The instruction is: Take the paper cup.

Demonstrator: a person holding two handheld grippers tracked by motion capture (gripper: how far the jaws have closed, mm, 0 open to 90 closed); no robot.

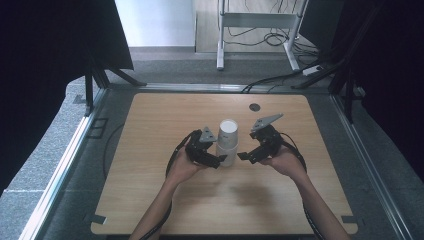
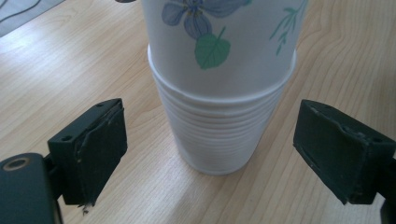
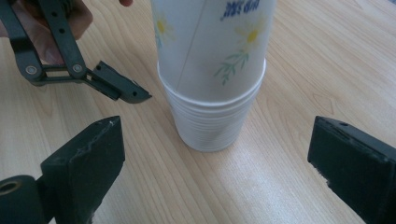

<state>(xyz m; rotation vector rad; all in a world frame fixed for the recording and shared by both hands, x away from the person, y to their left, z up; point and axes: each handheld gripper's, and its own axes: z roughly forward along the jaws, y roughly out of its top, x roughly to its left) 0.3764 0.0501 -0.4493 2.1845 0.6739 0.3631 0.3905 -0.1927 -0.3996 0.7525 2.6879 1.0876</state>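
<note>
Matt paper cups [image 2: 219,93] stand stacked on a smooth wood-grain table [image 2: 70,56].

Looking down and forward from high above the near edge of the table [image 1: 150,200], taking in the whole top with the stack of paper cups [image 1: 227,142] near its middle and the floor beyond. Riding low on the left tool [image 2: 210,154], pointing at the stack [image 2: 219,93] from very close on its left, barely above the wood. Riding on the right tool [image 3: 215,182], facing the same stack [image 3: 212,93] from its right, slightly farther back, catching the left tool [image 3: 116,86] beside the stack. Sharing the stack and the wood around its base across all three views.
</note>
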